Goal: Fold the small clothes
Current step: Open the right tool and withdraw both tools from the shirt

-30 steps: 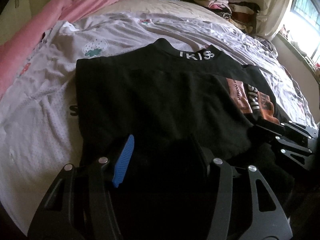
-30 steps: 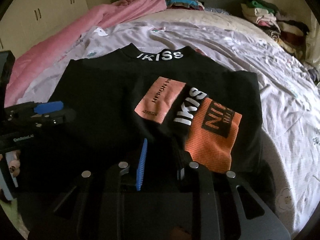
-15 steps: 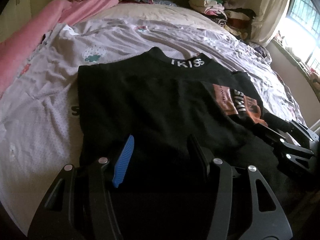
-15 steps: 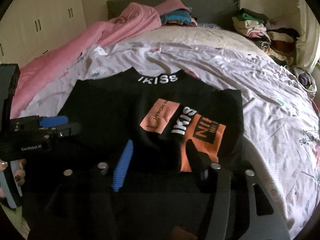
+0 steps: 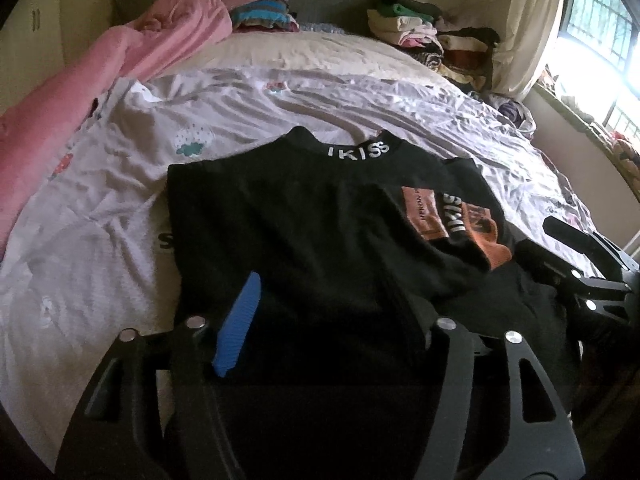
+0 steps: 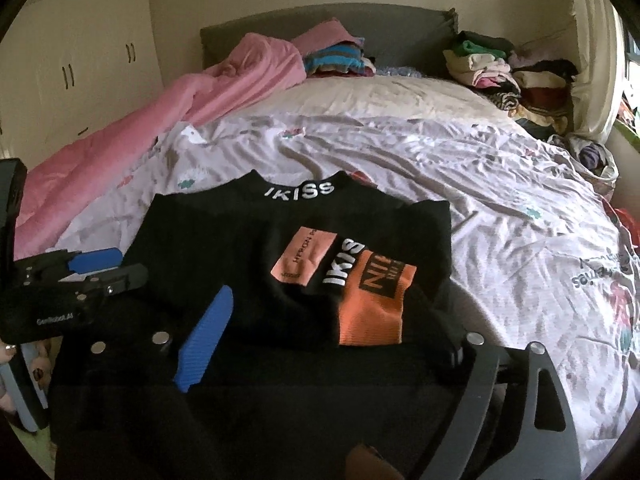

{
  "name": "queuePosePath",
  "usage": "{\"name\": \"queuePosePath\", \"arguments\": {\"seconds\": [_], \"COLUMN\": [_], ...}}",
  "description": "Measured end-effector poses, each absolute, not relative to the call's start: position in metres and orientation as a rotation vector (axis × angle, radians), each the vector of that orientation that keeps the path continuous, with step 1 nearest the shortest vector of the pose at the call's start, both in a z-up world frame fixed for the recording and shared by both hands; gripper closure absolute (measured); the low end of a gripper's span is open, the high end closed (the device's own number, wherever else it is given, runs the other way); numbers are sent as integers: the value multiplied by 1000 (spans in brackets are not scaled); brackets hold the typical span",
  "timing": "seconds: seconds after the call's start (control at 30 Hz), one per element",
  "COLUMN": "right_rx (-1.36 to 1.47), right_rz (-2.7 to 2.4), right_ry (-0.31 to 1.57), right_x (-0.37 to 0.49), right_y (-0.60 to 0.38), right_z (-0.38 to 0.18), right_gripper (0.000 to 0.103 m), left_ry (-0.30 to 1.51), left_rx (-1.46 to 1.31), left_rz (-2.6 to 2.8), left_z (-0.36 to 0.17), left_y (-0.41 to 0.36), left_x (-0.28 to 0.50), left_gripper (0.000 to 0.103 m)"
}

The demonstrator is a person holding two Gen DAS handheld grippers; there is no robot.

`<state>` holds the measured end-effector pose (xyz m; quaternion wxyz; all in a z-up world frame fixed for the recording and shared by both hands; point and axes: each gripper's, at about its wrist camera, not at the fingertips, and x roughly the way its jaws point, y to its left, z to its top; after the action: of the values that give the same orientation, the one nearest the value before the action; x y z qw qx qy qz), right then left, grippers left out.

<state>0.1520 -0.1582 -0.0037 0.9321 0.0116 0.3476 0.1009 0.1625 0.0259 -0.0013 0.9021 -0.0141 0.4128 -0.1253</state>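
A black sweater (image 5: 304,220) with "IKISS" on its collar (image 6: 300,191) lies flat on the bed, collar away from me. A sleeve with an orange cuff (image 6: 372,304) is folded across its right half. My left gripper (image 5: 324,312) hovers over the sweater's near left hem, jaws opening, and no cloth shows pinched between the pads. My right gripper (image 6: 332,336) hovers over the near right hem just below the cuff, jaws opening wide with nothing gripped. Each gripper shows in the other's view: the right gripper (image 5: 560,256) and the left gripper (image 6: 100,272).
The sweater rests on a wrinkled white printed sheet (image 5: 100,208). A pink quilt (image 6: 200,92) runs along the left side. Folded clothes (image 6: 336,58) sit by the headboard and a clothes pile (image 6: 504,76) at the far right. A window (image 5: 600,40) is at right.
Both grippers have lifted and drawn back from the sweater's near hem. The right jaws went from nearly shut to wide, and the left jaws spread a little. The hem now lies flat.
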Motion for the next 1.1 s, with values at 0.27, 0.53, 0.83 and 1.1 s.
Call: {"name": "queuePosePath", "arguments": {"seconds": [0.27,0.53,0.83,1.1], "right_rx": [39,33,23,6], "right_rz": [184,166,152,134], "right_ry": [681,645,605,576], "right_x": [142,132,117,98], "right_y": [-162,-164,-167,-172], "right_z": [8,21,34,46], "right_gripper": [12,5,5,5], "left_ry": [802,774,744,757], "left_rx": [-6,-3,-8,-14], "left_rz": [-256,-233,-221,-216], "left_z": [11,19,29,31], "left_y": [21,23,24,27], "left_x": [143,132,118,105], "left_gripper": [33,13,10,10]}}
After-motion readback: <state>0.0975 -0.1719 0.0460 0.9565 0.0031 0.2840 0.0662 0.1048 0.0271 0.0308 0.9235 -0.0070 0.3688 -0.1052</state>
